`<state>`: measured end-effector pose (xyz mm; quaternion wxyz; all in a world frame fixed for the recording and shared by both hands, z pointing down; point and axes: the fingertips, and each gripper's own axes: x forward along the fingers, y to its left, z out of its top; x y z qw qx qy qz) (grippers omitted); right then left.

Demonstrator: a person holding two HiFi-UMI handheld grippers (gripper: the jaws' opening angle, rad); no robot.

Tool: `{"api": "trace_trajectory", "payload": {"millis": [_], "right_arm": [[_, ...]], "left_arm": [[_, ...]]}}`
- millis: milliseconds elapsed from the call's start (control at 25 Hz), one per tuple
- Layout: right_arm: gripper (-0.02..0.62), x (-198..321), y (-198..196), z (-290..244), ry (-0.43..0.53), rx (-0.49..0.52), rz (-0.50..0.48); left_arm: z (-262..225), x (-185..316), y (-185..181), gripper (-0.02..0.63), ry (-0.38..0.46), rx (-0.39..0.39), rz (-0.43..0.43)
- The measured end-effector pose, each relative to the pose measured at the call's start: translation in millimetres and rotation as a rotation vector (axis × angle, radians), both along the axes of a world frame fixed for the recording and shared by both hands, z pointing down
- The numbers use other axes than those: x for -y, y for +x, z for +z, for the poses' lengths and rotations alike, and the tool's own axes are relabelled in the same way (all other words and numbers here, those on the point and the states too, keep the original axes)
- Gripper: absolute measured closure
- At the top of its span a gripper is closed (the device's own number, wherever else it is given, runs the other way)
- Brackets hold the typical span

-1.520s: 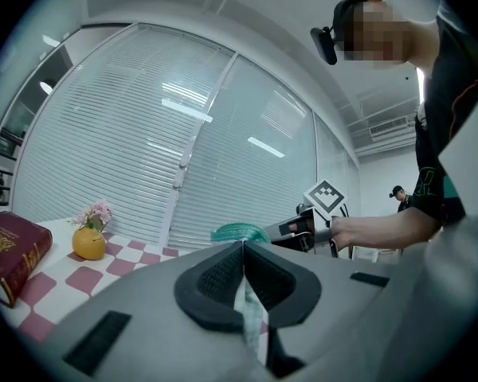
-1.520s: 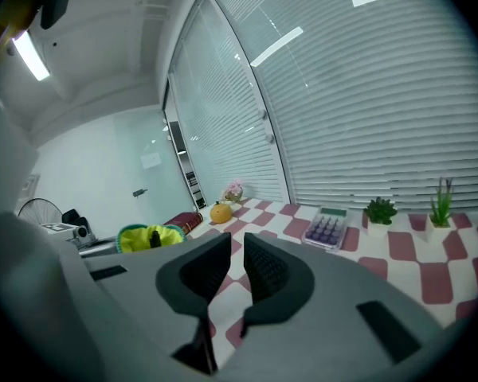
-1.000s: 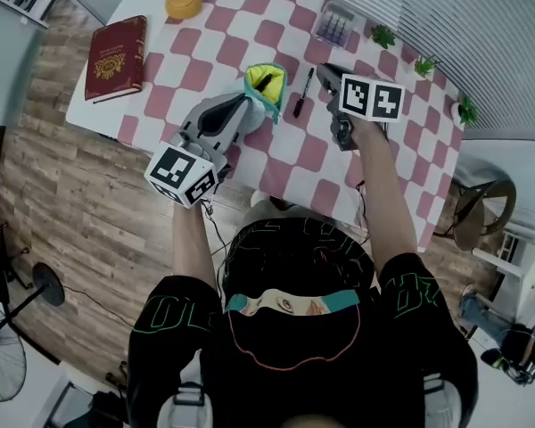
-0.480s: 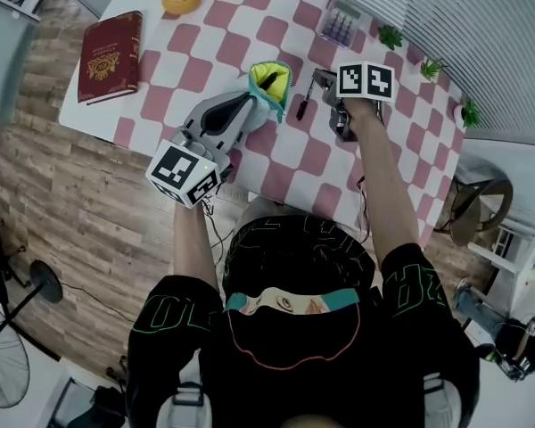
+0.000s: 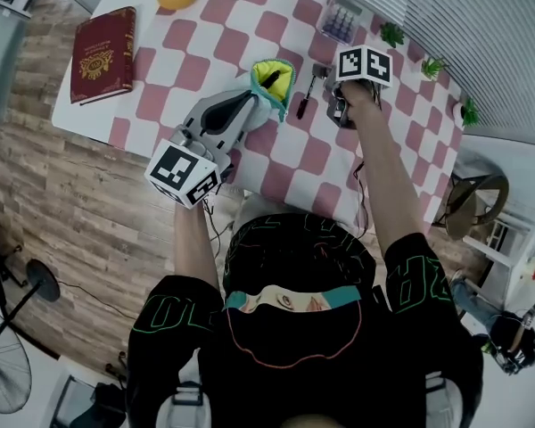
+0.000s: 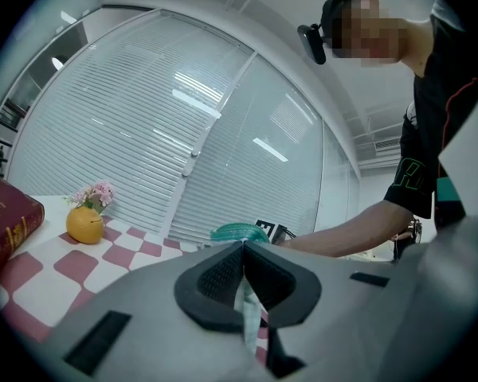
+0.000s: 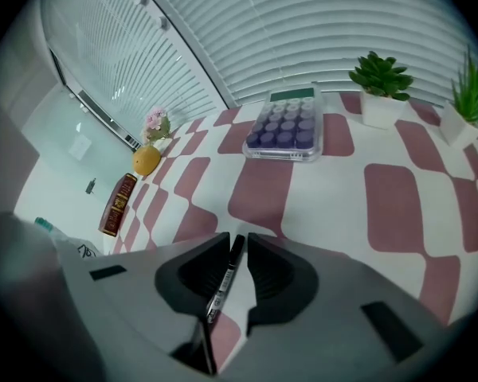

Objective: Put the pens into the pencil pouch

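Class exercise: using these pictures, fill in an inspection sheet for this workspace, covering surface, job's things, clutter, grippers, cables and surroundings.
Surface: table under a pink-and-white checked cloth.
Job's things: pencil pouch open, with a dark pen in its mouth; loose pen lying on the cloth.
Clutter: red book, orange vase, calculator, potted plants.
Grippers: left gripper shut on the pencil pouch's edge; right gripper has its jaws apart, just opened further, with the loose pen between them, not clamped.
Cables: thin wire beside the left forearm.
Surroundings: wood floor, window blinds, fan.
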<state>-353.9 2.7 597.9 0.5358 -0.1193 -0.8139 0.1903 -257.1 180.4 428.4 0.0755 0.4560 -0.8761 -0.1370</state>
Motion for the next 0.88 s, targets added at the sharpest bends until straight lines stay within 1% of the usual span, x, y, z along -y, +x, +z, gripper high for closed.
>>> {"api": "trace_trajectory", "payload": {"millis": [120,280,440,600,760,880], "right_arm": [[0.532,0,0,1,0.009,-0.028,-0.012],[0.531,-2,-1,3,0.073,-0.077,-0.038],[0.534,-3,-2,5,0.113,-0.106,-0.028],[0.554,-7,0,5,0.105,-0.104,-0.030],[0.557,-10,2,4,0.109,-0.086,-0.050],[0.558,-10,5,-2,0.088,-0.043,-0.040]], "left_arm": [[2,-1,0,0.604,0.012,-0.009,-0.003],[3,-2,0,0.604,0.025,-0.012,-0.008],[6,-2,1,0.604,0.036,-0.022,-0.012],[6,-2,4,0.604,0.036,-0.023,-0.010],[5,-3,7,0.604,0.037,-0.022,-0.009],[5,-1,9,0.604,0.034,-0.022,-0.003]]}}
